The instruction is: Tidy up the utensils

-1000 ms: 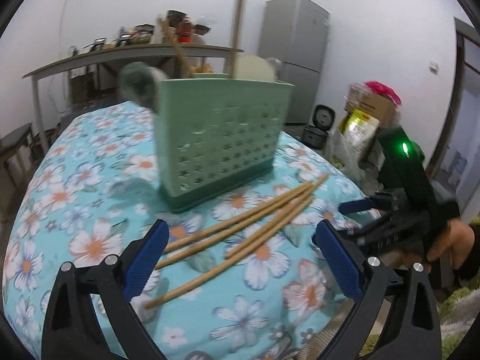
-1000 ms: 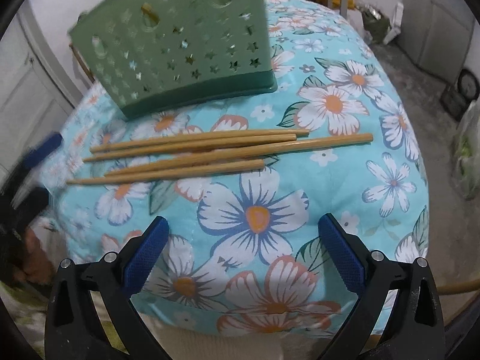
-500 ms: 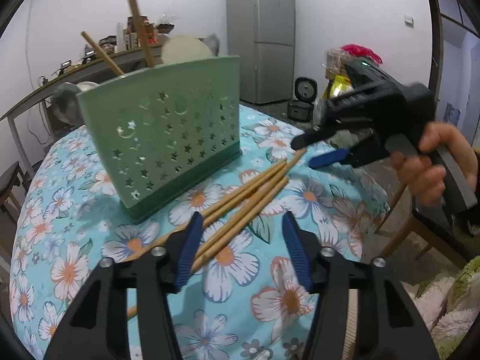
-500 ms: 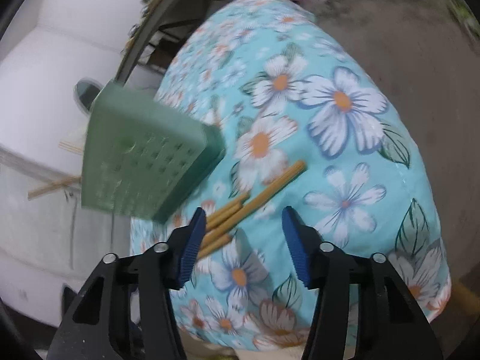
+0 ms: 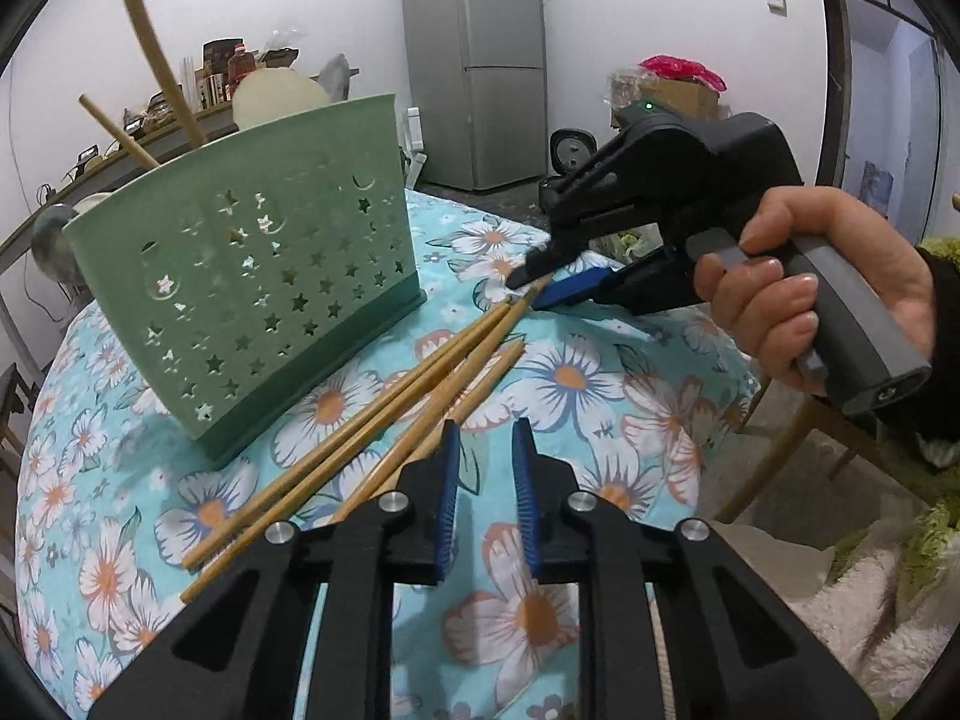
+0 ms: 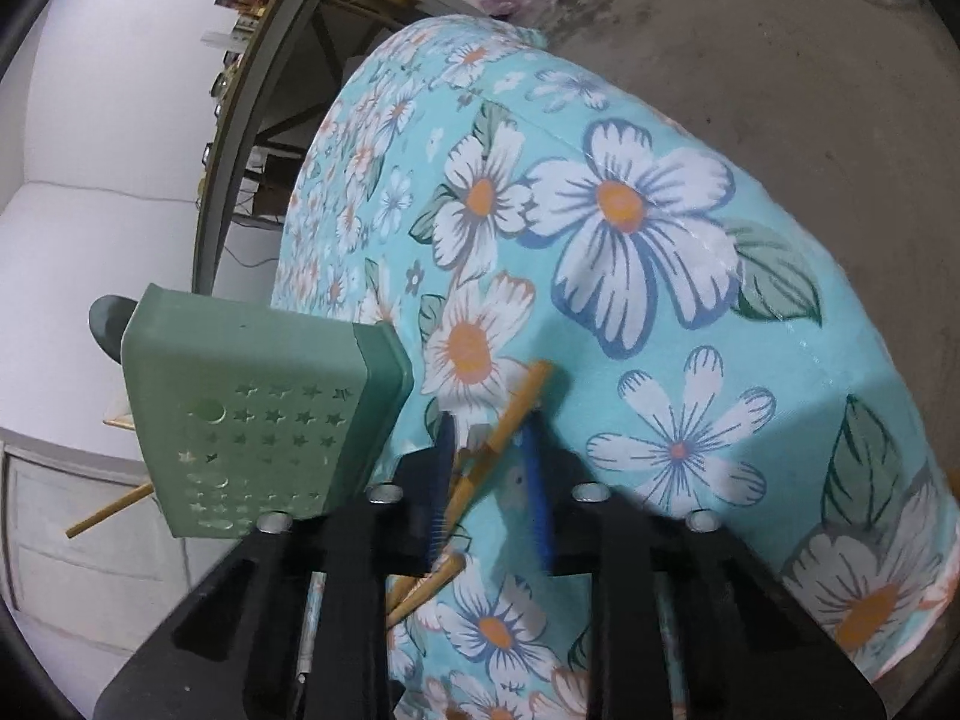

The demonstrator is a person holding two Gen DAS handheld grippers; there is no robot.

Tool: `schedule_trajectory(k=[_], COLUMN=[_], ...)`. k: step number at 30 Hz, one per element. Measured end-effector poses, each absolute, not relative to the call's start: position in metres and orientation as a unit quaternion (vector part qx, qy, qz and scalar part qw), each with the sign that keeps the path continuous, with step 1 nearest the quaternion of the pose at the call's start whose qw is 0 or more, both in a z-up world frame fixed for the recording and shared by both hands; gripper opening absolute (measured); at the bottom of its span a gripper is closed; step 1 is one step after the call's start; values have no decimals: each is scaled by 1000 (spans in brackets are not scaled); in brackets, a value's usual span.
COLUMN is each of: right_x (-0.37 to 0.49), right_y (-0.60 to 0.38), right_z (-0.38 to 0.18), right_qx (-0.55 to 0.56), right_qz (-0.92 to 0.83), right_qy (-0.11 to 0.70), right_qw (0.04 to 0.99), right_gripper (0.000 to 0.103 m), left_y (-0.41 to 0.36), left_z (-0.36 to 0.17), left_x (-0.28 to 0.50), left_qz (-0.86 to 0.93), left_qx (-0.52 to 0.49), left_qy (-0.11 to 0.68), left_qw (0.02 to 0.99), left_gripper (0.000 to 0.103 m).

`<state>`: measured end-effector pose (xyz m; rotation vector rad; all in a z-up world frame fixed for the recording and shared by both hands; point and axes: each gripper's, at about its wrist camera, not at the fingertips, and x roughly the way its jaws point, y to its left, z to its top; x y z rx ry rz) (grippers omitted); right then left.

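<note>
Chopsticks (image 5: 384, 420), four bamboo ones, lie fanned on the floral tablecloth (image 5: 630, 396) just in front of the green utensil holder (image 5: 252, 300), their far ends converging near the holder's right corner. Only the left wrist view takes in the whole layout: the star-punched holder standing upright, two more chopsticks (image 5: 153, 54) leaning out of its top, a refrigerator (image 5: 480, 66) against the back wall and a cluttered shelf (image 5: 198, 90) behind.

That view also shows the right gripper (image 5: 534, 291) from outside, gripped by the person's right hand (image 5: 810, 288), its tips lowered to the far ends of the chopsticks. Whether those tips touch the wood cannot be told from here.

The right wrist view supplies this: between the blue pads (image 6: 537, 498) sits the end of one chopstick (image 6: 504, 432), with a second one lower down beside it. The fingers stand at a narrow gap around the stick, and a sliver of space shows on its right side, so a firm clamp is not evident. The holder (image 6: 258, 420) sits close on the left in this view, tilted by the camera's angle.

The left gripper (image 5: 483, 480) hovers over the near ends of the chopsticks, fingers narrowed to a slim gap with nothing between them, its left pad just beside the rightmost stick.
</note>
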<state>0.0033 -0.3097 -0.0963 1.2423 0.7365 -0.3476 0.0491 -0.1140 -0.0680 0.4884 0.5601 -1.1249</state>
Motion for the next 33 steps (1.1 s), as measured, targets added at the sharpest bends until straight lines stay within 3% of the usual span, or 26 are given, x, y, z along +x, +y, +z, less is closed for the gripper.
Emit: schedule_trajectory(k=[7,23,33], right_x=[-22,-31,-15], right_y=[-313,-331,-336], right_z=[-96,-98,-99], right_qx=[609,635,644], right_qz=[-106,-86,-64], right_qy=[289,271,261], right_qw=[731,719,716], right_gripper=[8,7,5], left_y=[-128,-181,-185], left_z=[-74,-88,-79], left_x=[47,44,45], left_qz=[-511,-511,-497], left_qx=[262,343,343], left_qy=[247,224,214], left_qw=[781,756,768], left_gripper=[17,17,17])
